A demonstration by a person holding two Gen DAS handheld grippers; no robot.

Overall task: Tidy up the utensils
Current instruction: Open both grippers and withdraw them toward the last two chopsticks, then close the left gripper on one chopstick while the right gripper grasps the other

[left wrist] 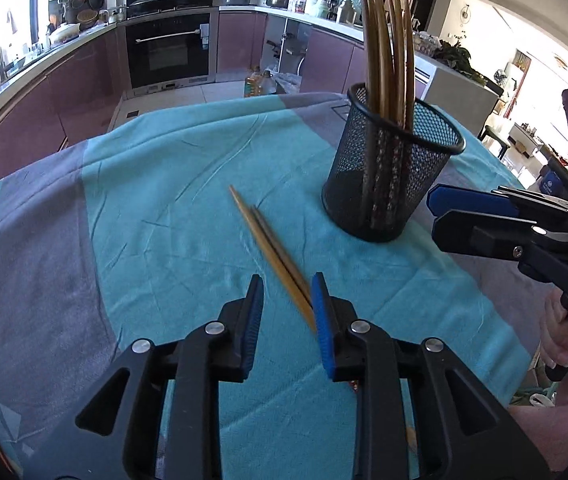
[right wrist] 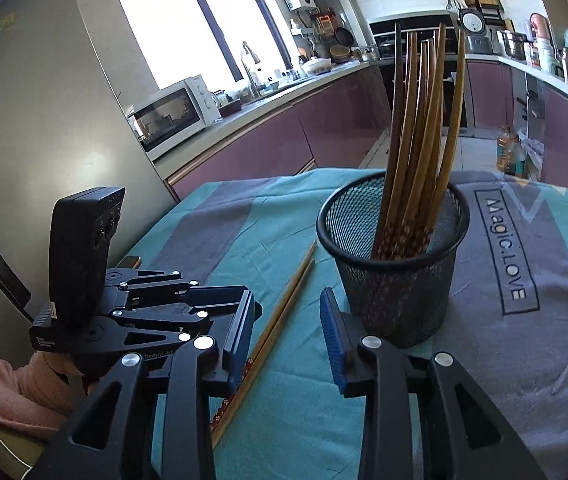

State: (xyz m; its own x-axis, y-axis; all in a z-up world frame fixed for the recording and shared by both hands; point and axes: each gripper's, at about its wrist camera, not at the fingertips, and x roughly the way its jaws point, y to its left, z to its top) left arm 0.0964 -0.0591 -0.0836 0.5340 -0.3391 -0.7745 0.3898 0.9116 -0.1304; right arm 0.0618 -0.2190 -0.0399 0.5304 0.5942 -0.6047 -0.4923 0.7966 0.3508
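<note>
Two wooden chopsticks [left wrist: 272,248] lie side by side on the teal cloth [left wrist: 172,184]. My left gripper [left wrist: 287,284] is open just above their near end, which runs under its right finger; the pads do not press on them. A black mesh cup [left wrist: 388,184] stands upright to the right with several chopsticks [left wrist: 388,40] in it. My right gripper [left wrist: 433,216] hovers beside the cup with a narrow gap between its pads. In the right wrist view, my right gripper [right wrist: 291,300] is open and holds nothing. Here the loose chopsticks [right wrist: 284,316] lie below it, the cup [right wrist: 396,288] is just ahead, and the left gripper [right wrist: 224,304] is at the left.
The teal and grey cloth [right wrist: 524,360] covers the whole table, with the edges falling off to the kitchen floor. A hand in a pink sleeve [right wrist: 8,392] holds the left gripper. Purple cabinets [left wrist: 84,76], an oven [left wrist: 168,48] and an oil bottle [right wrist: 510,152] are further off.
</note>
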